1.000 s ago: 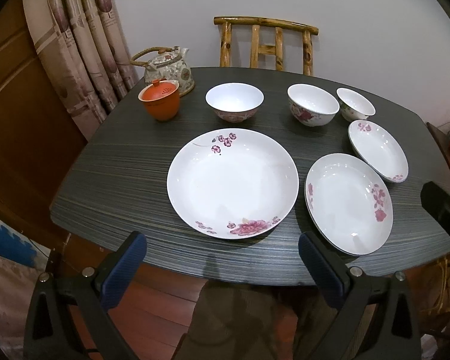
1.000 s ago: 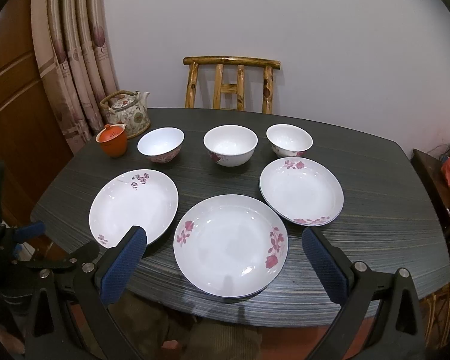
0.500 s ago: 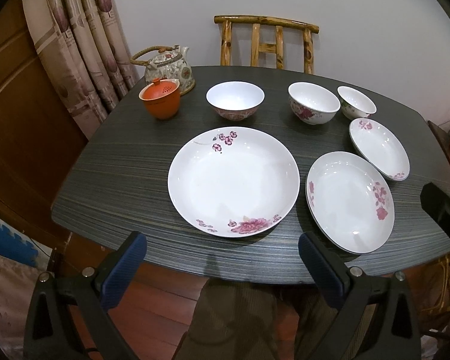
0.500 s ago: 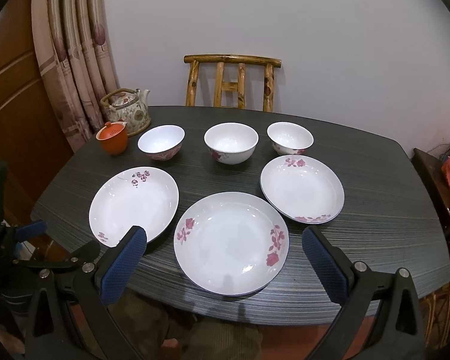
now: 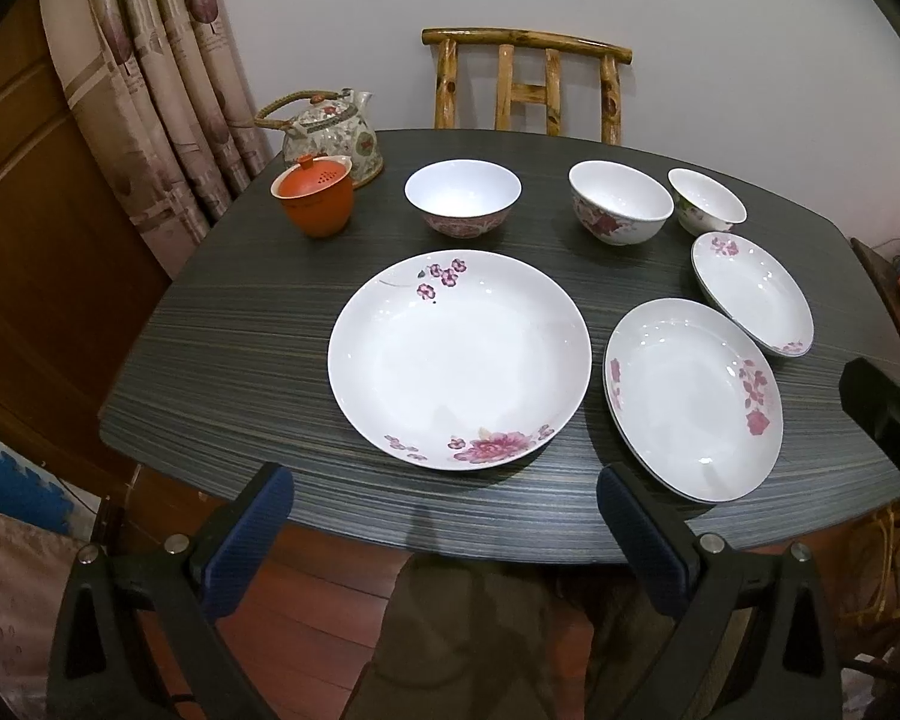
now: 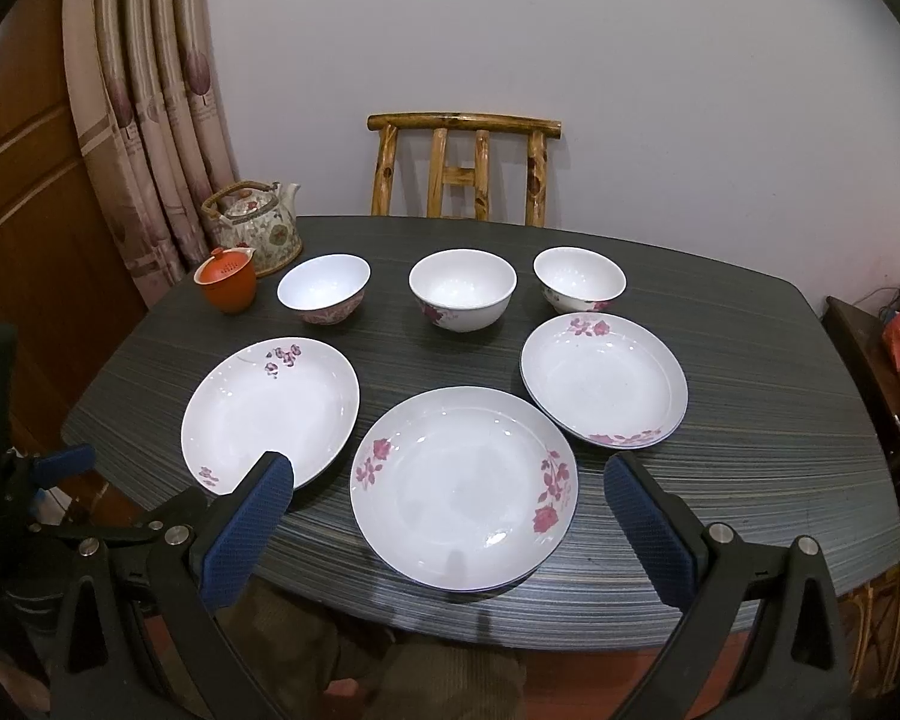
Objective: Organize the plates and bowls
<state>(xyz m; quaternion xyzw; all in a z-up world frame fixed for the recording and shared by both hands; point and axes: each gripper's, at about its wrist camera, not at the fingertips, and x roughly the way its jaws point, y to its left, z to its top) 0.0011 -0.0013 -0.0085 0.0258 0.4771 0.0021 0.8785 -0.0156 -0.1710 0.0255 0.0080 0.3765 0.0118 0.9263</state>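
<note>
Three white floral plates lie on the dark striped table (image 6: 750, 420): a left plate (image 5: 459, 357) (image 6: 270, 411), a middle plate (image 5: 693, 399) (image 6: 463, 487) and a right plate (image 5: 753, 300) (image 6: 603, 378). Behind them stands a row of three white bowls: left bowl (image 5: 462, 195) (image 6: 324, 288), middle bowl (image 5: 621, 201) (image 6: 462, 289), right bowl (image 5: 707, 201) (image 6: 579, 279). My left gripper (image 5: 444, 534) is open, held off the near table edge in front of the left plate. My right gripper (image 6: 450, 528) is open too, over the near edge by the middle plate. Neither holds anything.
An orange lidded cup (image 5: 313, 196) (image 6: 227, 279) and a floral teapot (image 5: 333, 132) (image 6: 255, 225) stand at the table's back left. A wooden chair (image 6: 465, 168) is behind the table against the wall. Curtains (image 6: 150, 108) hang on the left. A person's trousered legs (image 5: 480, 648) show below.
Both grippers have drifted slightly toward the table, so the dishes appear a little lower and nearer. Nothing on the table has moved; both stay open.
</note>
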